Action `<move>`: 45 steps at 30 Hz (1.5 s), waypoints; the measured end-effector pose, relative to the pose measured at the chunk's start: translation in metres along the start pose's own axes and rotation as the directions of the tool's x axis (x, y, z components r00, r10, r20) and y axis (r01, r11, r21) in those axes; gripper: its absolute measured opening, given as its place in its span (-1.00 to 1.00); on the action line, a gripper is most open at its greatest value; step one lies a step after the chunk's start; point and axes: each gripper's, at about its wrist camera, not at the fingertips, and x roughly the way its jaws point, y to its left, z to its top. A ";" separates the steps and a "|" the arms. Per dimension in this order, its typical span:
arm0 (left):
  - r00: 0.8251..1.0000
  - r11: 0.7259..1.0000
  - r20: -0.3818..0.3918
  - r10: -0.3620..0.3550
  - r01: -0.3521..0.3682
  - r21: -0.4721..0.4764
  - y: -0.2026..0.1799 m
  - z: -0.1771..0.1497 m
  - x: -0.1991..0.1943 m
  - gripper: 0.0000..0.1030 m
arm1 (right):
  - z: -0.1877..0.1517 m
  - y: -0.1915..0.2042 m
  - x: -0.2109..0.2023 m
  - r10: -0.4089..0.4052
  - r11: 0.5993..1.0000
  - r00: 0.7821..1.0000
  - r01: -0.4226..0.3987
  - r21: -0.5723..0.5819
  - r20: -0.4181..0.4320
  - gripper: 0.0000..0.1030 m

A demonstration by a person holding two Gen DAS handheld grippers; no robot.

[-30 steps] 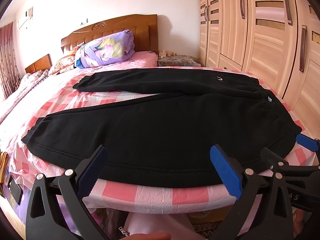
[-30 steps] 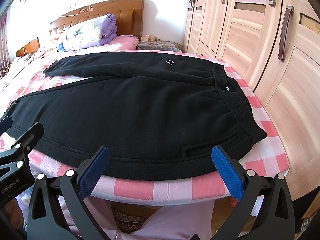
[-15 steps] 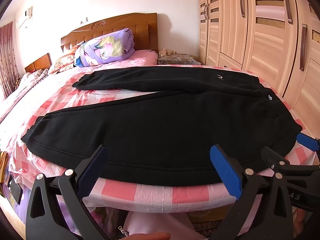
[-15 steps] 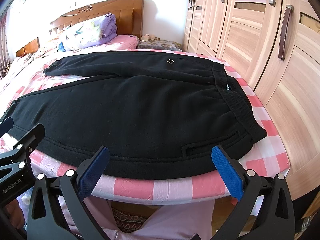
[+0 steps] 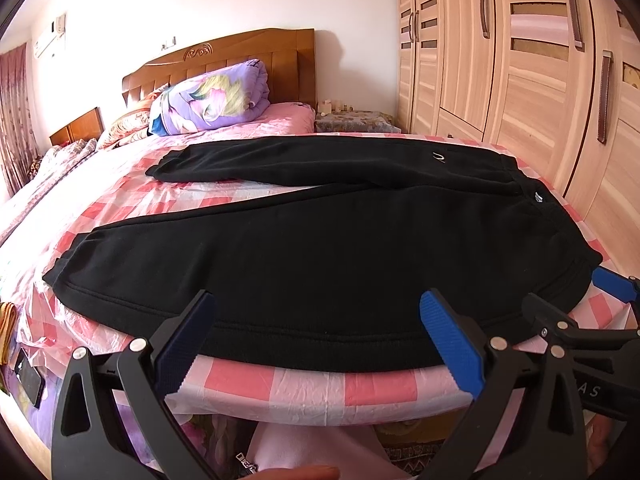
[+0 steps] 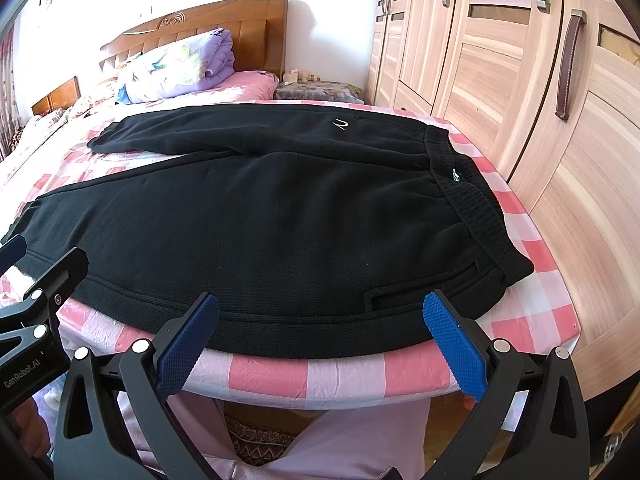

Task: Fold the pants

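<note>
black fleece pants (image 5: 320, 248) lay flat mid-frame on pink checked bed (image 5: 304, 388) | left gripper (image 5: 316, 344) wide open, empty | right gripper (image 6: 320, 340) wide open, empty, lower frame

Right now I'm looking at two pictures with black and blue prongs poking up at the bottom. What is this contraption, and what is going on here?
No robot here: a person holds a hand-held gripper in each hand, and each carries a wide-angle camera that looks out along its two fingers. One picture comes from the left gripper, the other from the right gripper. The blue-padded prongs are those fingers. In each view, the other gripper peeks in at the side.

Black pants lie spread flat on a bed under a pink checked cover, waistband toward the wardrobe, legs pointing left. A folded quilt sits by the headboard.

Both grippers are open and hold nothing; they hover at the near edge of the pants, which are not yet folded.
</note>
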 end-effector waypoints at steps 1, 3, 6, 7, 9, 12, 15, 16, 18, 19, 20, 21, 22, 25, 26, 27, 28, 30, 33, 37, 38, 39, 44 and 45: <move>1.000 1.000 -0.001 -0.003 0.003 -0.002 0.000 0.000 0.000 0.97 | 0.000 0.000 0.000 0.000 1.000 1.000 0.000 0.000 0.000 0.92; 1.000 1.000 -0.002 -0.012 0.012 -0.009 0.002 0.000 -0.001 0.97 | 0.000 0.000 0.000 0.001 1.000 1.000 -0.001 0.004 0.001 0.92; 1.000 1.000 0.001 -0.024 0.024 -0.016 0.003 -0.001 -0.005 0.97 | 0.000 -0.002 -0.002 0.022 1.000 1.000 -0.022 0.015 0.001 0.92; 1.000 1.000 0.002 -0.024 0.024 -0.015 0.004 -0.002 -0.007 0.97 | 0.000 -0.002 -0.003 0.027 0.999 1.000 -0.027 0.019 0.003 0.92; 1.000 1.000 0.007 -0.013 0.013 -0.002 0.002 -0.001 -0.011 0.97 | 0.000 -0.004 -0.004 0.031 0.999 0.999 -0.031 0.027 0.013 0.92; 1.000 1.000 0.016 0.022 -0.022 0.014 0.000 0.000 -0.015 0.97 | 0.002 -0.011 -0.006 0.030 0.998 0.999 -0.031 0.050 0.031 0.92; 1.000 1.000 -0.009 0.021 -0.021 0.001 0.003 -0.001 -0.013 0.97 | 0.004 -0.019 -0.005 0.039 0.996 0.998 -0.043 0.073 0.052 0.92; 0.999 1.000 -0.036 0.006 -0.006 -0.008 0.004 -0.002 -0.008 0.97 | 0.005 -0.022 -0.003 0.048 0.996 0.998 -0.052 0.077 0.050 0.92; 0.996 1.000 -0.088 -0.017 0.016 -0.014 0.007 -0.003 0.003 0.97 | 0.010 -0.029 0.007 0.091 0.992 0.995 -0.093 0.080 0.030 0.92; 0.994 1.000 -0.105 -0.004 0.002 -0.016 0.009 -0.004 0.009 0.97 | 0.015 -0.035 0.014 0.129 0.988 0.992 -0.129 0.085 0.016 0.92; 0.994 1.000 -0.107 0.011 -0.013 -0.015 0.011 -0.002 0.013 0.97 | 0.021 -0.039 0.021 0.156 0.983 0.988 -0.156 0.094 0.007 0.92; 0.995 0.999 -0.100 0.028 -0.030 -0.013 0.013 0.001 0.017 0.97 | 0.030 -0.046 0.028 0.180 0.978 0.984 -0.179 0.109 -0.002 0.92; 0.995 0.999 -0.085 0.052 -0.053 -0.006 0.015 0.011 0.023 0.97 | 0.038 -0.052 0.034 0.194 0.974 0.981 -0.192 0.123 -0.006 0.92; 0.993 1.000 -0.113 0.019 -0.019 0.003 0.023 0.049 0.051 0.97 | 0.087 -0.081 0.059 0.267 0.951 0.963 -0.271 0.147 0.046 0.92; 0.989 0.999 -0.142 -0.027 0.030 0.020 0.024 0.066 0.065 0.97 | 0.105 -0.088 0.066 0.275 0.950 0.958 -0.284 0.132 0.086 0.92; 0.980 0.993 -0.176 -0.092 0.103 0.050 0.023 0.083 0.082 0.97 | 0.119 -0.092 0.074 0.285 0.948 0.952 -0.297 0.116 0.111 0.92; 0.953 0.971 -0.231 -0.194 0.220 0.090 0.020 0.106 0.108 0.97 | 0.144 -0.097 0.091 0.311 0.942 0.942 -0.323 0.087 0.127 0.92; 0.917 0.941 -0.298 -0.266 0.314 0.126 0.016 0.139 0.150 0.97 | 0.178 -0.101 0.130 0.347 0.935 0.936 -0.351 0.059 0.065 0.92; 0.909 0.943 -0.335 -0.250 0.307 0.131 0.014 0.196 0.224 0.97 | 0.238 -0.102 0.223 0.423 0.902 0.887 -0.431 -0.003 -0.182 0.92; 0.783 0.932 -0.508 -0.359 0.328 -0.154 0.028 0.249 0.335 0.97 | 0.292 -0.091 0.296 0.401 0.884 0.872 -0.449 -0.132 -0.282 0.92; 0.750 0.918 -0.529 -0.398 0.327 -0.226 0.032 0.256 0.355 0.96 | 0.305 -0.086 0.316 0.380 0.872 0.873 -0.448 -0.197 -0.305 0.92; 0.737 0.912 -0.538 -0.409 0.310 -0.269 0.033 0.262 0.370 0.93 | 0.314 -0.082 0.328 0.377 0.860 0.872 -0.455 -0.231 -0.312 0.88; 0.715 0.894 -0.549 -0.434 0.264 -0.363 0.037 0.286 0.419 0.84 | 0.334 -0.073 0.383 0.429 0.783 0.809 -0.555 -0.281 -0.402 0.52; 0.709 0.888 -0.551 -0.441 0.257 -0.380 0.038 0.290 0.427 0.77 | 0.331 -0.071 0.390 0.419 0.771 0.800 -0.563 -0.297 -0.430 0.48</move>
